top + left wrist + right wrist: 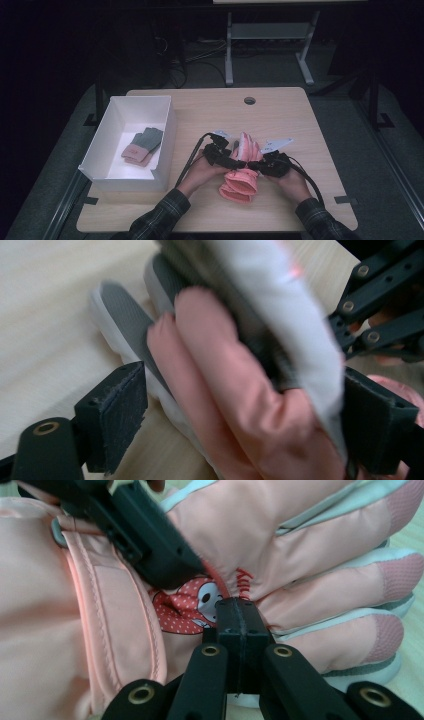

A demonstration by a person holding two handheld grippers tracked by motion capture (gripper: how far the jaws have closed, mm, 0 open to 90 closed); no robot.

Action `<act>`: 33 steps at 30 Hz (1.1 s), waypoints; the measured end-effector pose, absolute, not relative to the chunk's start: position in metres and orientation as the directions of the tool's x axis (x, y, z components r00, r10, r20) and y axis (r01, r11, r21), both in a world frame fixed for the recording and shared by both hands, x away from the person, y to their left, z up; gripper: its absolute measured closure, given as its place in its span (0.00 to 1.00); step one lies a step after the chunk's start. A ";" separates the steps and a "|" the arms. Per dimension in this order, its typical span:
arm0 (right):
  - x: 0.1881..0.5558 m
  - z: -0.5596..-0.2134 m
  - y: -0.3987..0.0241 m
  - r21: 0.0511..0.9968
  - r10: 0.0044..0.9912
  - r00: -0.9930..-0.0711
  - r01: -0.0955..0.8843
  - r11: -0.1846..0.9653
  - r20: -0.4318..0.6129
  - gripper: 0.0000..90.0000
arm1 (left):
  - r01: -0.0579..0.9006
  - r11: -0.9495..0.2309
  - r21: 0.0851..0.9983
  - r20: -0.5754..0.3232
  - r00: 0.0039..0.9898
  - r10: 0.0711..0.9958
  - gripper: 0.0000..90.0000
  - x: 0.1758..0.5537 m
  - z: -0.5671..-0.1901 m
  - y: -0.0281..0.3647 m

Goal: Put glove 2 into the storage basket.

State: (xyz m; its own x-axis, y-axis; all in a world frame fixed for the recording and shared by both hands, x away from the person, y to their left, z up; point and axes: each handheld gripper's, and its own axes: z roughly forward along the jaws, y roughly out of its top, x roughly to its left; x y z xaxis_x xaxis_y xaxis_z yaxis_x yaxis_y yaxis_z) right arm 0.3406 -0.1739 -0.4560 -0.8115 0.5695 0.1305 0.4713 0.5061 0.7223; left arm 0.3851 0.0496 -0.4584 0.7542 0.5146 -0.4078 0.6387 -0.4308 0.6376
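Observation:
A pink glove (240,181) with a cartoon patch lies at the table's front middle, fingers pointing away from the person. In the left gripper view the pink glove (225,385) has grey palms and white trim. My left gripper (245,415) is open wide around its finger end; the right pad touches it and the left pad stands just off it. My right gripper (239,611) has its jaws together, tips pinched into the pink glove (300,535) by the red stitching. In the high view the left gripper (237,162) and right gripper (256,164) meet over the glove.
A white box (167,135) stands at the table's left with a grey and pink pair of gloves (143,145) inside. The wooden table (285,115) has a cable hole (249,100) near its far edge. A table frame stands on the dark floor behind.

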 end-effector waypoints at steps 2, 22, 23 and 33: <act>0.340 -0.457 -0.174 0.722 0.573 -0.808 0.479 0.499 0.140 1.00 | 0.660 -0.425 0.620 -0.436 0.740 0.512 0.14 0.386 -0.463 0.050; 0.340 -0.461 -0.173 0.728 0.576 -0.808 0.470 0.498 0.127 1.00 | 0.649 -0.484 0.587 -0.513 0.761 0.398 0.55 0.389 -0.471 0.053; 0.340 -0.461 -0.174 0.733 0.573 -0.809 0.467 0.495 0.129 1.00 | 0.646 -0.486 0.588 -0.513 0.763 0.394 0.58 0.390 -0.470 0.054; 0.327 -0.443 -0.204 0.797 0.603 -0.781 0.463 0.387 0.162 0.59 | 0.624 -0.486 0.612 -0.479 0.781 0.400 0.69 0.388 -0.453 0.058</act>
State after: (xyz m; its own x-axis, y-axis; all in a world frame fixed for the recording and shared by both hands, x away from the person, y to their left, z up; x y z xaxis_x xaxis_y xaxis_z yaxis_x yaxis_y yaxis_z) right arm 0.3273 -0.2045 -0.4432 -0.7813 0.6028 0.1617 0.4633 0.3866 0.7975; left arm 0.3885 0.0576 -0.4534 0.7815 0.4003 -0.4787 0.6239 -0.4864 0.6117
